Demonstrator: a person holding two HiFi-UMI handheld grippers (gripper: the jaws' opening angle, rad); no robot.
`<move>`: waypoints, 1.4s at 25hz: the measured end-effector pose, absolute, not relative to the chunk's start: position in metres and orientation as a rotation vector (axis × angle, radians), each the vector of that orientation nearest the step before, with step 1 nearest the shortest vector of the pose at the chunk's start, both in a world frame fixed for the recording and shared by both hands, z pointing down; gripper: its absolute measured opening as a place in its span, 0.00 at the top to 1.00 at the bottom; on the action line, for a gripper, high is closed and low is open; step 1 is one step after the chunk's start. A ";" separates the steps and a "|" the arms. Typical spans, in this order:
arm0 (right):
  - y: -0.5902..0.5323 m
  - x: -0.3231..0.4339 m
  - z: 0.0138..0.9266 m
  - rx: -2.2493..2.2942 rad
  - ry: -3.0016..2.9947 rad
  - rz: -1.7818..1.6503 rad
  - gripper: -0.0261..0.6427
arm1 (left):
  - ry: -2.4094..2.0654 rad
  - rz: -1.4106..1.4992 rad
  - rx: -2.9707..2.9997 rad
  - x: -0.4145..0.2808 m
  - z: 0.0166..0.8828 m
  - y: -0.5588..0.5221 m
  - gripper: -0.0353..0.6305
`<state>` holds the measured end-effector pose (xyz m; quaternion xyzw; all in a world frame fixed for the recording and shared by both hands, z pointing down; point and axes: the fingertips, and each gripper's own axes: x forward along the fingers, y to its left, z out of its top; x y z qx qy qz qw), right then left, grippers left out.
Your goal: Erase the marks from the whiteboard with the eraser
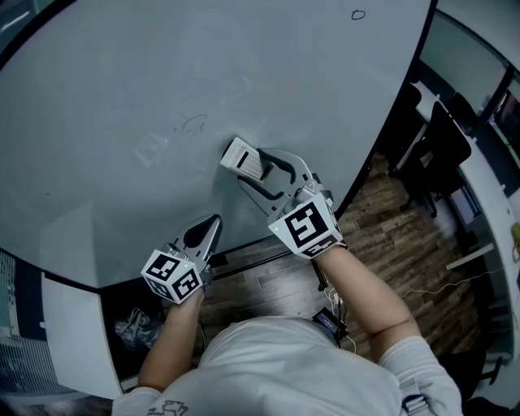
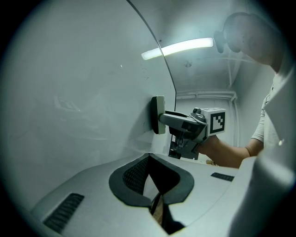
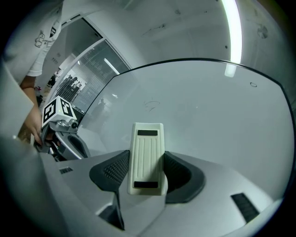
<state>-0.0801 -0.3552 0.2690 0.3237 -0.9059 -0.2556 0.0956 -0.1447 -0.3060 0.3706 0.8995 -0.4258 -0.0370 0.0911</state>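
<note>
In the head view, a big whiteboard (image 1: 122,81) is seen. A white eraser (image 1: 242,156) is held against it by the right gripper (image 1: 246,166), low on the board. A faint scribble (image 1: 192,124) is seen just up and to the left of the eraser. A small ring (image 1: 358,15) is drawn far off, near the top edge. The left gripper (image 1: 210,229) is held lower down, near the bottom edge of the board, and its jaws come to one point.

In the left gripper view, the two dark jaws are seen pressed together at the tips, and nothing is held between them. The eraser is seen from the side, with its flat face laid on the whiteboard.

In the right gripper view, the eraser is squeezed between the two dark pads (image 3: 113,172), one on each long side. Its front end sticks out past the pads. The scribble is seen above the eraser and is not touched by it.
</note>
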 end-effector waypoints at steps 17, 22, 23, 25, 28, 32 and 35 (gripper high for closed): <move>-0.349 -0.094 0.282 0.889 -2.709 -0.752 0.60 | -1.270 -0.131 2.652 -0.146 0.372 -0.300 0.94; -0.341 -0.121 0.329 0.766 -2.696 -0.679 0.60 | -1.290 -0.126 2.629 -0.157 0.376 -0.301 0.94; -0.340 -0.126 0.338 0.742 -2.691 -0.664 0.60 | -1.291 -0.123 2.628 -0.158 0.376 -0.301 0.94; -0.337 -0.134 0.353 0.700 -2.683 -0.635 0.60 | -1.291 -0.119 2.626 -0.158 0.377 -0.300 0.94; -0.334 -0.141 0.366 0.668 -2.678 -0.607 0.60 | -1.294 -0.112 2.625 -0.159 0.377 -0.298 0.94; -0.334 -0.141 0.368 0.658 -2.669 -0.608 0.60 | -1.303 -0.111 2.621 -0.162 0.378 -0.299 0.94; -0.335 -0.137 0.359 0.661 -2.661 -0.622 0.60 | -1.299 -0.106 2.628 -0.160 0.378 -0.298 0.94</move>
